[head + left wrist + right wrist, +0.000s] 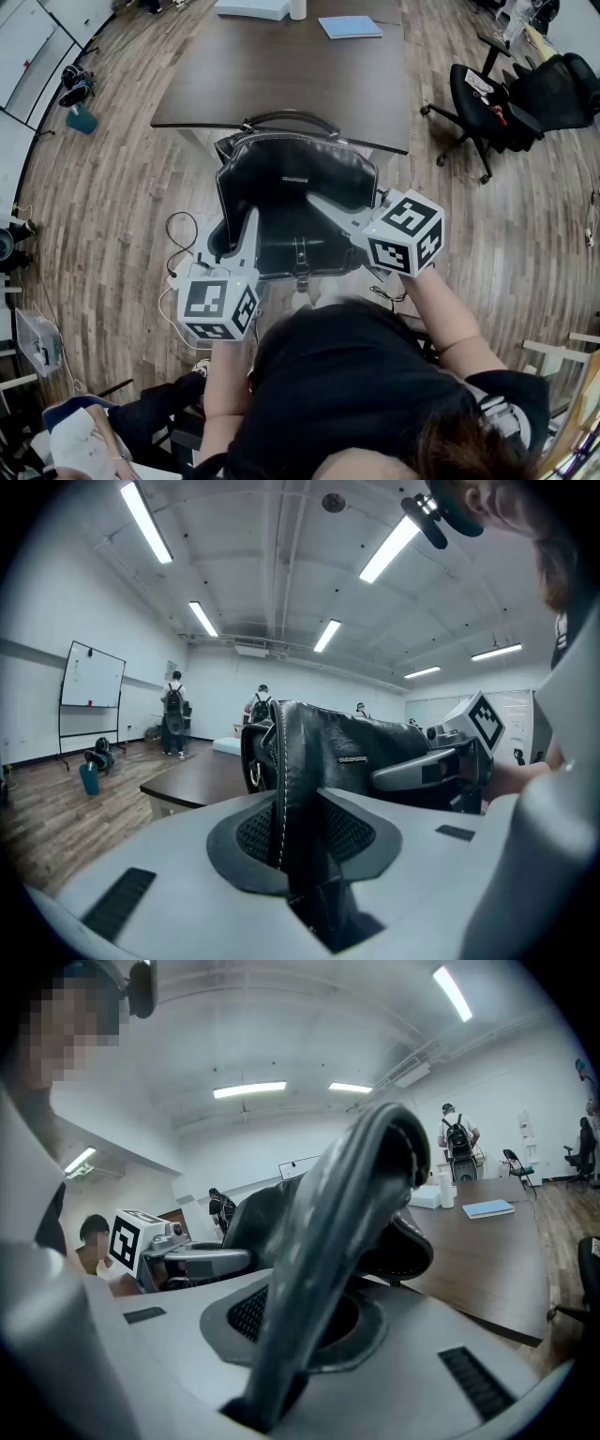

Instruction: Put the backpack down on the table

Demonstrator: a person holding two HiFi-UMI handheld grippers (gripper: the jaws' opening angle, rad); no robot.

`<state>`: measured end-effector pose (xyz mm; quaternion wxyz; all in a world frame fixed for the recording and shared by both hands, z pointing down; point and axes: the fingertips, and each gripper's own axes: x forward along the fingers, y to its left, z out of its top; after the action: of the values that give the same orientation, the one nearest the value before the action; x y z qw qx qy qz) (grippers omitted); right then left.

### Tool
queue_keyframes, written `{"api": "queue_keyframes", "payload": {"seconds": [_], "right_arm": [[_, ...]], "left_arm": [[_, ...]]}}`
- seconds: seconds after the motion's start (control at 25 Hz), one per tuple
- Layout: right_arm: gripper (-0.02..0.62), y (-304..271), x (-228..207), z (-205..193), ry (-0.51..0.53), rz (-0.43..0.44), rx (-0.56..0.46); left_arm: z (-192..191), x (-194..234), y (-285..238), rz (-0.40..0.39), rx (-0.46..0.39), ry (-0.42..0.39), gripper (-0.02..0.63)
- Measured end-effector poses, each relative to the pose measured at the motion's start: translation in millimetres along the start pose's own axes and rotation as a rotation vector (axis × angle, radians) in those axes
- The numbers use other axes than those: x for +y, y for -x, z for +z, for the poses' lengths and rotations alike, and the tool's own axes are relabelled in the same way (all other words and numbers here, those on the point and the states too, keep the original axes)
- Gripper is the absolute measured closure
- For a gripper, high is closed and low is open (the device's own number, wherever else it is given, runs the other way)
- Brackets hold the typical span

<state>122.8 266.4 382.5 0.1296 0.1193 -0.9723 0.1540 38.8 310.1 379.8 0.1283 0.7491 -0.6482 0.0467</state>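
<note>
Dark hair and a black-shirted torso (347, 394) fill the bottom of the head view, the person's two arms reaching forward from it; the left gripper (246, 225) is clamped on the stitched side edge of the black leather backpack (291, 197), and the left gripper view shows that seam pinched between its jaws (300, 827); the right gripper (323, 202) comes in from the other side, and the right gripper view shows its jaws (300, 1326) clenched on a broad dark band of the backpack, a strap or an edge, I cannot tell which; the backpack hangs upright between the two grippers, in front of the person and short of the long dark brown wooden table (281, 75), with only its top carry handle (286, 118) overlapping the near table edge from above; so the lifting and carrying look done, while the putting down is not: by my reading the backpack has yet to go forward over the tabletop, be lowered until its base rests there, and be let go by both grippers.
</note>
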Motion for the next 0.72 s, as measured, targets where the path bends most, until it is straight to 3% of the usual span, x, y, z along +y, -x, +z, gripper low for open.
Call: {"api": "queue_keyframes", "payload": {"seconds": [0.36,0.72], "right_arm": [[0.514,1,-2,5,0.025,0.018,-0.023],[0.495,0,-27,29,0.043,0.055,-0.078]], "left_arm": [[-1,4,-3,0.008,-0.019,0.004,0.499],[20,7,-23,0.048,-0.092,0.006,0.502]]}}
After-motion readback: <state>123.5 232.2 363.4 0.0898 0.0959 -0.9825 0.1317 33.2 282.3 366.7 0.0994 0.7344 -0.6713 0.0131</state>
